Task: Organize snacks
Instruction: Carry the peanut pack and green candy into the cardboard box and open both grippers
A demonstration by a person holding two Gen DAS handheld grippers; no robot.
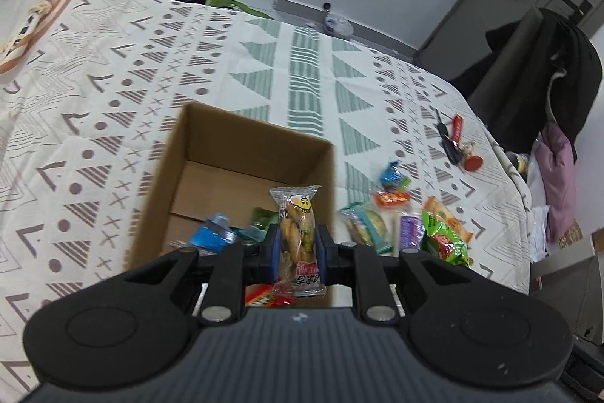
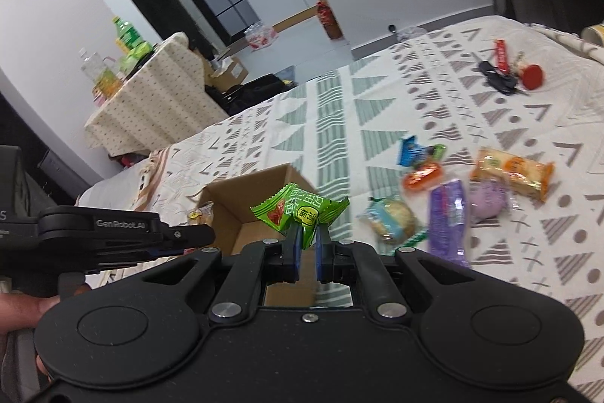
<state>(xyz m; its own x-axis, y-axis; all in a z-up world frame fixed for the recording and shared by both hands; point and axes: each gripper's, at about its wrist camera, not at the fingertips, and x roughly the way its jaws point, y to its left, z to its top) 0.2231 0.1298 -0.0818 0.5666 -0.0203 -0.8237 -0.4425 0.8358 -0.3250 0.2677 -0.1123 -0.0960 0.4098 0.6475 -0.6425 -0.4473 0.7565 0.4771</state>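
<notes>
My left gripper (image 1: 298, 244) is shut on a clear-wrapped snack (image 1: 296, 210) with yellow-brown pieces inside, held over the near right part of an open cardboard box (image 1: 241, 153). Blue (image 1: 211, 235), green (image 1: 264, 216) and red (image 1: 268, 299) packets lie in the box. My right gripper (image 2: 309, 240) is shut on a crumpled green packet (image 2: 298, 210), just above the box's near corner (image 2: 264, 174). The left gripper (image 2: 188, 238) shows from the side in the right wrist view, with its snack (image 2: 200, 214) poking up.
Several loose snacks lie on the patterned tablecloth (image 2: 377, 108) right of the box: blue (image 2: 413, 150), orange (image 2: 422, 178), a round cake (image 2: 392, 218), purple (image 2: 447, 218), a yellow-orange bar (image 2: 513, 172). Keys with red tags (image 2: 506, 74) sit further back. A hand (image 2: 22, 308) grips the left handle.
</notes>
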